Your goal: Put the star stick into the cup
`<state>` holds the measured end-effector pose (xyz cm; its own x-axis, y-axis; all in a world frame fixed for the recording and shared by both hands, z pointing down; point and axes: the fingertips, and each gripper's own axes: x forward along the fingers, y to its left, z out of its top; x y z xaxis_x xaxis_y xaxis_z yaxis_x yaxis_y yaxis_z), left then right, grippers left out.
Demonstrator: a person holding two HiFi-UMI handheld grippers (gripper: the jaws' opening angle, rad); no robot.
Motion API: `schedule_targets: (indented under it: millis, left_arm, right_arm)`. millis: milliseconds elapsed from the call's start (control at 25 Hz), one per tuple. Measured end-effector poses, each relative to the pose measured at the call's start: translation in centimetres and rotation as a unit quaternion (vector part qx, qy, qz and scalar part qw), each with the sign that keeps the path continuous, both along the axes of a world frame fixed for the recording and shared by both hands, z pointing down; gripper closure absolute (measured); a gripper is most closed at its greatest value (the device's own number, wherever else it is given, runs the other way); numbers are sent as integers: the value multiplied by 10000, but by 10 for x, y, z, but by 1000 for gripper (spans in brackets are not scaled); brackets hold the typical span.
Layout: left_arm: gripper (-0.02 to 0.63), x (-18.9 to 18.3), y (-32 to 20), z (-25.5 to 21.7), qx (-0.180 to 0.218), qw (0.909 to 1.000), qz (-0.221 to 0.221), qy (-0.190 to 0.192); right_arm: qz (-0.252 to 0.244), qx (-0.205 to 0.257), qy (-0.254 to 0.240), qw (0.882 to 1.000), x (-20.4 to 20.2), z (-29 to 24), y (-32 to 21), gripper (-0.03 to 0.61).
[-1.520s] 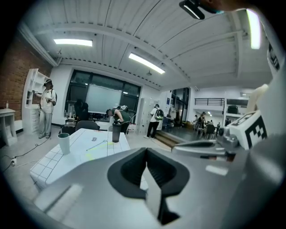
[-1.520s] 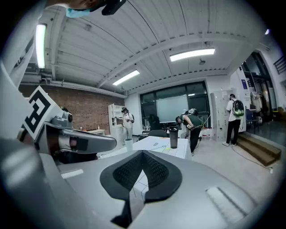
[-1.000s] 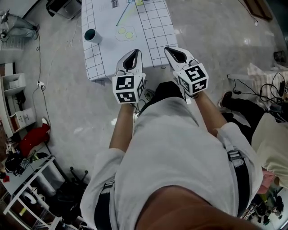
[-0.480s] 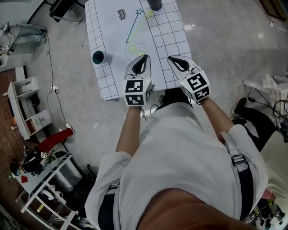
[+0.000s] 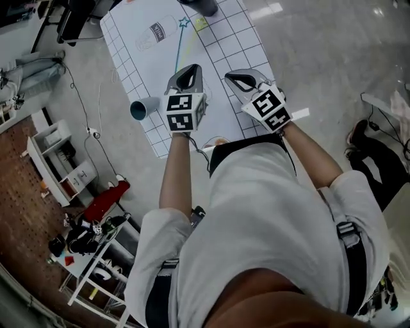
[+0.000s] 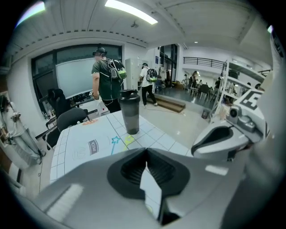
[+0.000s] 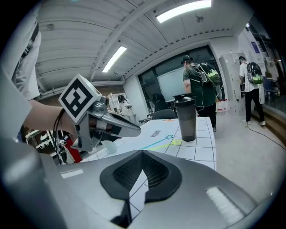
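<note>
a person's grey left gripper (image 5: 187, 72) and grey right gripper (image 5: 242, 79) hover side by side over the near end of a white table with a dark grid (image 5: 227, 45), each with its jaws pressed together and nothing between them. the thin blue-green stick tipped with a blue star (image 5: 180, 42) lies flat on the table, untouched, running from beside the left gripper's tip toward a dark grey shaker bottle (image 5: 204, 6) at the far end. the small teal cup (image 5: 144, 107) sits at the table's left edge, apart from the stick
</note>
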<state>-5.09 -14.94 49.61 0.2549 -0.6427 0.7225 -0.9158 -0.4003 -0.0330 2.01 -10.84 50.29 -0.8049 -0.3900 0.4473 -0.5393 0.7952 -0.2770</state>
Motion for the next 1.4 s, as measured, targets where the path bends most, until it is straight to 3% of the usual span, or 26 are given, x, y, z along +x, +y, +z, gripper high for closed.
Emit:
schedule_targets:
  millis: [240,480,560,720,880,1080,1200,1400]
  left_arm:
    - [611,-21,-49,43,-498,9975,310,-400]
    - [609,-34,-86,88,-1212,9892,624,-546]
    - [535,-38,-99,104,-1487,9832,805,-679]
    - [513,-43,-111,133,-1903,9667,1265,-1150]
    - [514,-45,-115,151,-2290,9521,1488,-1377]
    - [562,-42,-110,155,-2780,9334,1688,-1517]
    - [590,-39,-107,156,-2777,9338,1673,-1512]
    - [595,-39,-104,145,-2352,9495,1552,-1381]
  right_arm:
    - [-137,-113,144,9997,-1,17,-32,578]
    - [197,-450,312,9983,20,33,-44,578]
    - [307,-585,342,9972,26,40,-46,578]
    - [529,-775,417,9947,39,49,-46,578]
    - [713,-844,489,9927,50,51,-50,578]
    - [811,-868,513,9916,53,53,-55,578]
    - [775,-875,533,9917,51,55,-53,578]
    - [669,-675,545,9940,41,43,-50,578]
